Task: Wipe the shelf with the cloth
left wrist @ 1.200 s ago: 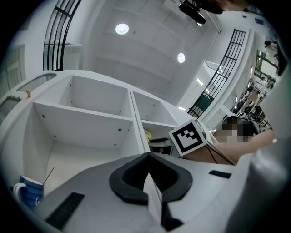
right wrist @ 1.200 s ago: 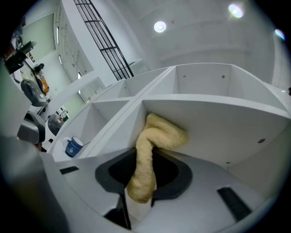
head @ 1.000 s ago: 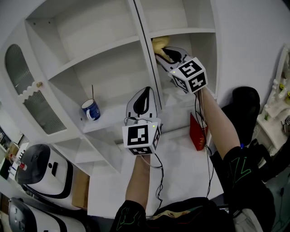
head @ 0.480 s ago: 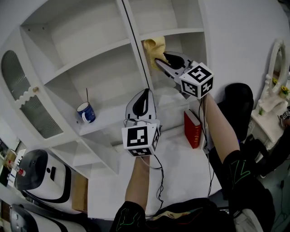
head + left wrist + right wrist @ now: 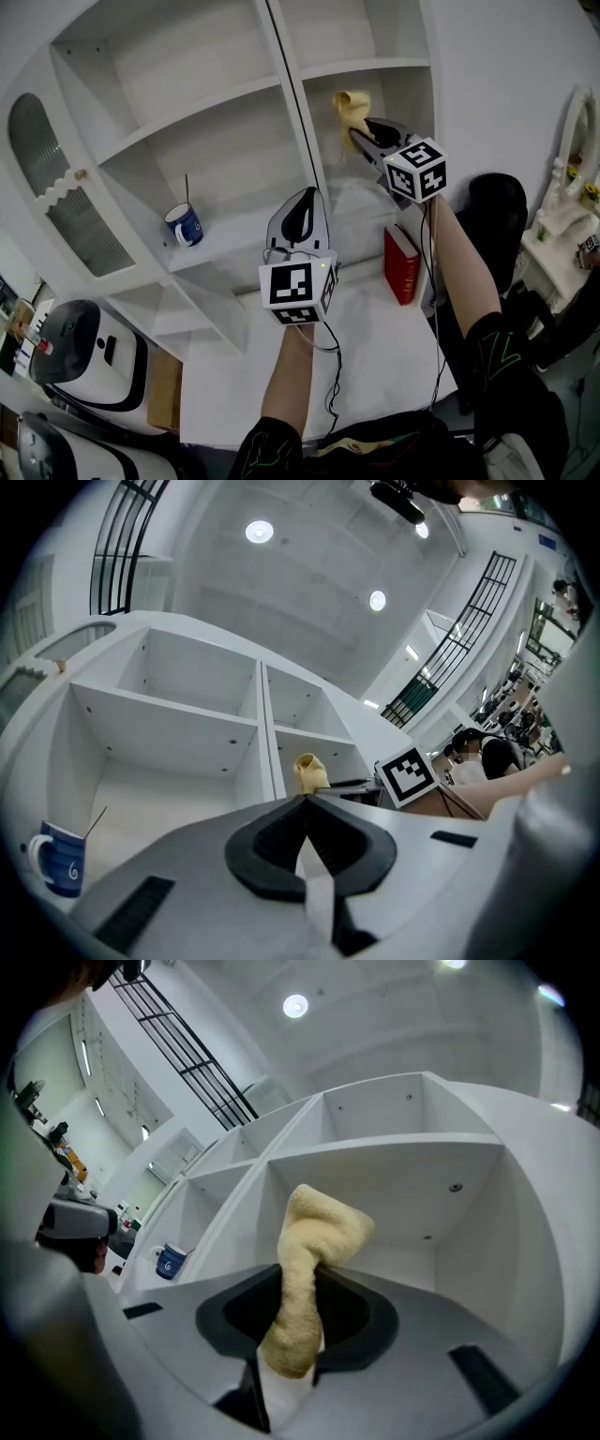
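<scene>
Head view: right gripper (image 5: 360,141) raised into the upper right compartment of a white shelf unit (image 5: 216,94), jaws clamped on a yellow cloth (image 5: 351,105). Left gripper (image 5: 305,193) held lower, in front of the central divider, jaws pressed together with nothing between them.

Only from the head: a red book (image 5: 403,264) standing upright on the white top below, just beside the right forearm.

Only from the right gripper view: the cloth running down between the two jaws in a twisted roll, its thick end bulging above them against the compartment's back wall.

From the left gripper view: the cloth as a small yellow tuft past the closed tips, the right gripper's marker cube (image 5: 409,773) just beside it.

Blue mug (image 5: 185,225) on a left-hand shelf, well apart from both grippers, a thin stick rising from it; markings too small to read.

Contact between cloth and shelf: impossible to tell from any view.
</scene>
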